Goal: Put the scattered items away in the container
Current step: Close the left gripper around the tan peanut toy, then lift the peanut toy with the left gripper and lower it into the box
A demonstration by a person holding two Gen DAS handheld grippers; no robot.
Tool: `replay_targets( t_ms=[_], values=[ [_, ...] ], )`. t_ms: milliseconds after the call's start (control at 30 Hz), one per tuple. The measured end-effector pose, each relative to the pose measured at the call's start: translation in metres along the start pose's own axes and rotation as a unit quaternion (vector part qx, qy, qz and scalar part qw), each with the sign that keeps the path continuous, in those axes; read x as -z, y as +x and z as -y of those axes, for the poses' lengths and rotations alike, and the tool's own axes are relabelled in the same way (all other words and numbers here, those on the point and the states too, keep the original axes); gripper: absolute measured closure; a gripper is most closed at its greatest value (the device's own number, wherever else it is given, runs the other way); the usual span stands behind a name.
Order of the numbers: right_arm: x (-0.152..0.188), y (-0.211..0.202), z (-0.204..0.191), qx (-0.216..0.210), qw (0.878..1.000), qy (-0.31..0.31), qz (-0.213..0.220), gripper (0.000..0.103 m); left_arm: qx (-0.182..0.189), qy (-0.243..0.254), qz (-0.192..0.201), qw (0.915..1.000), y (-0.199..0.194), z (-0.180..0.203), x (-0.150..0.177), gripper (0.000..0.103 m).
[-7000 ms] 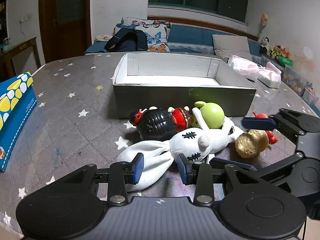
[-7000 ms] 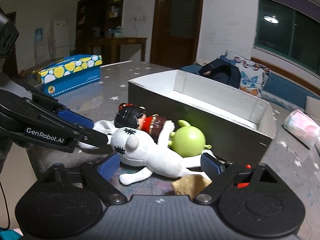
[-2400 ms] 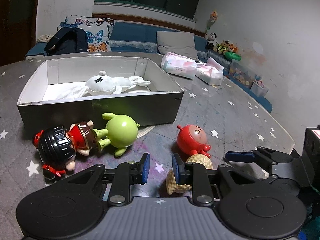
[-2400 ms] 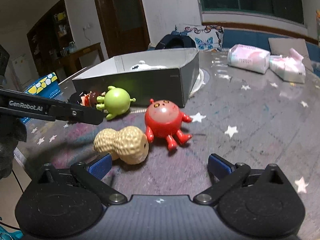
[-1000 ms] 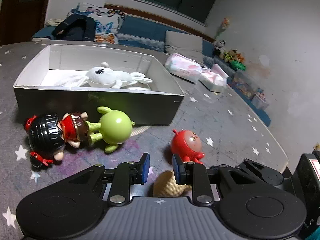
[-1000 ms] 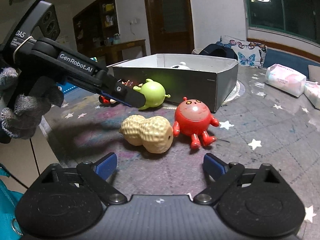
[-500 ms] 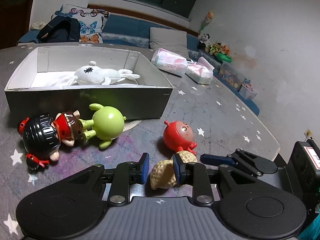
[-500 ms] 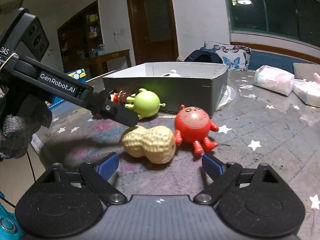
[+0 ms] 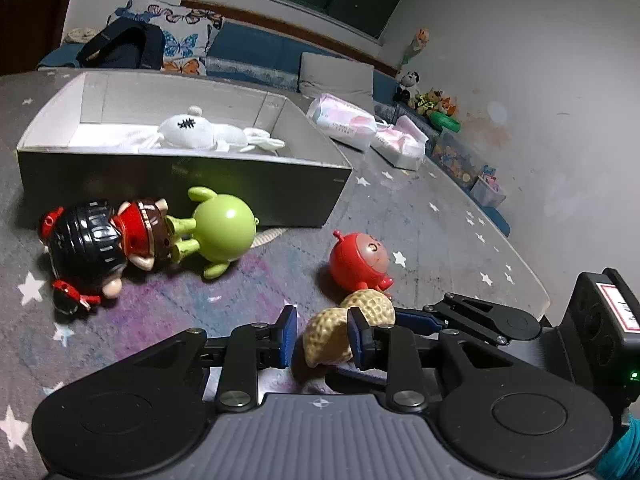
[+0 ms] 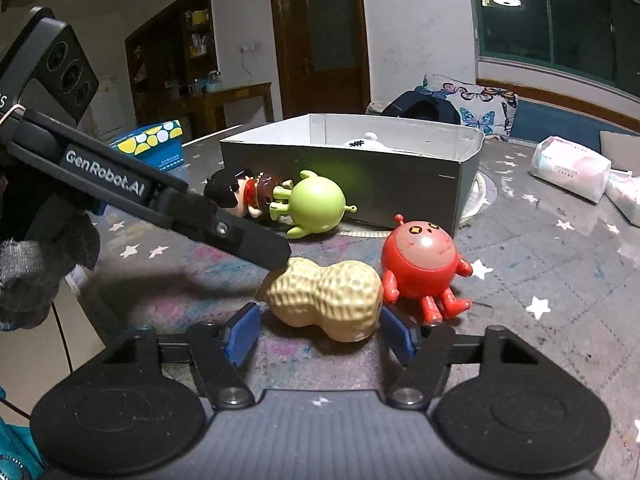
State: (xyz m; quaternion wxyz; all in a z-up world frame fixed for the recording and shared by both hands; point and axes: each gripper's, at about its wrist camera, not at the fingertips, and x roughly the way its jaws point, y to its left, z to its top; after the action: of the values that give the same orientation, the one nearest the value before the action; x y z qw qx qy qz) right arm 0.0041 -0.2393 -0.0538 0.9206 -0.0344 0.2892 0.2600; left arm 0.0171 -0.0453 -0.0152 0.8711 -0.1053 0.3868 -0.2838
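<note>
A tan peanut toy [image 10: 326, 300], double-lobed with a dimpled, pitted shell, is lying on its side on the tabletop [image 10: 560, 280], which is covered by a grey cloth printed with small white stars. It is being framed by the right gripper [image 10: 320, 334], whose jaws are spread wide, one blue pad at either end of the peanut, with no squeeze visible. The left gripper [image 9: 322, 336] is being held over the same toy with its jaws only narrowly parted; one blue pad is lying against the shell while the other is standing just clear, so nothing is being pinched. Touching the peanut is a glossy red ball-shaped figure [image 10: 420, 260] with stubby legs and a small antenna. Farther back, a smooth lime-green round figure [image 9: 224, 232] and a doll with a shiny black ribbed head [image 9: 88, 244] are lying end to end, close to the wall of a shallow rectangular cardboard box [image 9: 180, 184], grey outside and white inside. A soft white knitted plush with black stitching [image 9: 192, 132] is lying inside that box. Two crinkled pink tissue packs [image 9: 348, 124] are lying beyond it.
</note>
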Motion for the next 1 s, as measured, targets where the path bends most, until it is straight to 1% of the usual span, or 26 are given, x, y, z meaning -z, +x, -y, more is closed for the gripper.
replay_targets(
  t_ms=[133, 267, 367, 533, 700, 867, 1000],
  values=[
    [-0.002, 0.002, -0.002, 0.009, 1.0, -0.005, -0.004, 0.041, 0.011, -0.008, -0.003, 0.9999, 0.001, 0.0, 0.001, 0.073],
    [-0.003, 0.002, -0.006, 0.016, 1.0, -0.014, -0.002, 0.041, 0.007, -0.016, -0.005, 0.9998, 0.002, -0.001, 0.003, 0.073],
    [-0.004, 0.0, -0.008, 0.017, 1.0, -0.019, 0.0, 0.041, 0.012, -0.027, -0.001, 0.9996, -0.002, -0.004, 0.005, 0.074],
    [-0.01, -0.009, -0.015, 0.021, 0.999, -0.032, 0.018, 0.041, 0.011, -0.022, 0.017, 0.9996, -0.015, 0.003, -0.001, 0.074],
    [-0.031, -0.015, -0.014, 0.033, 0.997, -0.051, 0.042, 0.041, 0.009, -0.006, 0.042, 0.9991, -0.023, 0.009, -0.021, 0.074],
    [-0.061, -0.007, -0.006, 0.053, 0.994, -0.072, 0.062, 0.041, 0.006, 0.003, 0.068, 0.9976, -0.019, 0.008, -0.054, 0.073],
    [-0.09, 0.005, 0.007, 0.068, 0.992, -0.089, 0.065, 0.041, 0.009, -0.003, 0.085, 0.9963, -0.008, 0.001, -0.085, 0.073]
  ],
)
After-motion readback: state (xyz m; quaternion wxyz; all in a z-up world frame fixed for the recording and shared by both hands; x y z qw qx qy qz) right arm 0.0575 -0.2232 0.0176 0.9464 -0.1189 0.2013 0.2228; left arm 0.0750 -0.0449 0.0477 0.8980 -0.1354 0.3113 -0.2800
